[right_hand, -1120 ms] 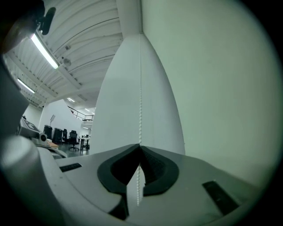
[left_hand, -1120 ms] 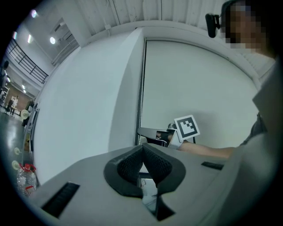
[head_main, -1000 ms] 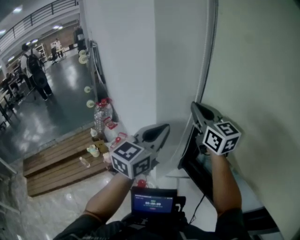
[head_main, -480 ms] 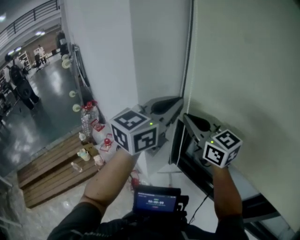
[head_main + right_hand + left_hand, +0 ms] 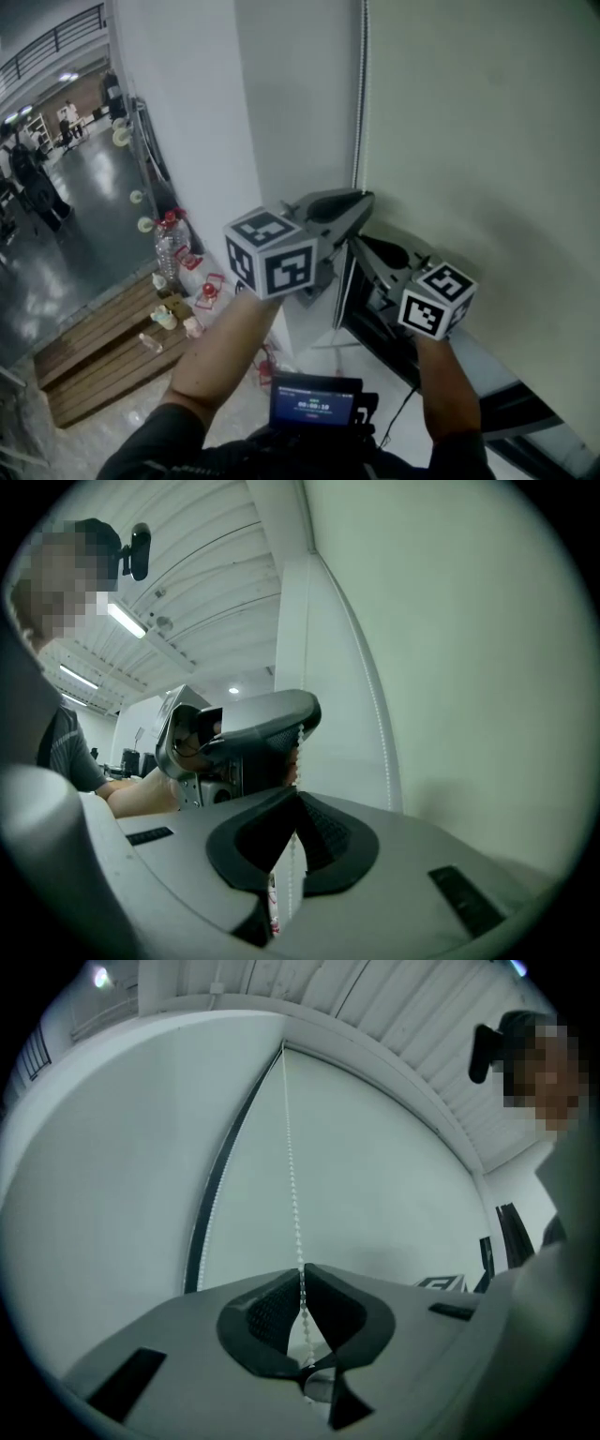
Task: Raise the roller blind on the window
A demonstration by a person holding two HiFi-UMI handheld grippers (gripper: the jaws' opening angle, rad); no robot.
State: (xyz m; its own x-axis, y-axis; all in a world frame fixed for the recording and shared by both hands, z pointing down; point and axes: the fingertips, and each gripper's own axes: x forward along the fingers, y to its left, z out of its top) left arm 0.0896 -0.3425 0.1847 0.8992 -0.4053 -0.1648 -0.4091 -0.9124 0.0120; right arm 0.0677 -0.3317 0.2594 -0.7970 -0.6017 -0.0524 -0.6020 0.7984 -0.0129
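Note:
The pale roller blind [image 5: 469, 141] hangs lowered over the window. Its white bead chain [image 5: 360, 112] runs down the blind's left edge. My left gripper [image 5: 362, 199] is the upper one. The bead chain [image 5: 291, 1176] passes between its tips [image 5: 302, 1271]; the jaws have just been opening and a thin gap shows beside the beads. Just below, my right gripper [image 5: 357, 242] is shut on the chain, which runs down between its pads [image 5: 298, 795]. In the right gripper view the left gripper [image 5: 302, 722] sits directly above, and a second strand [image 5: 380, 724] hangs by the blind.
A white pillar [image 5: 272, 112] stands left of the window. The black window frame [image 5: 349, 300] shows under the blind. Bottles and small items [image 5: 173, 248] sit by a wooden platform [image 5: 94, 356] on the floor. A screen device [image 5: 314, 403] hangs at my chest. People stand far left.
My left gripper has risen and swung right from beside the pillar to the chain, ending above the right gripper. The right gripper has shifted a little left along the blind's edge.

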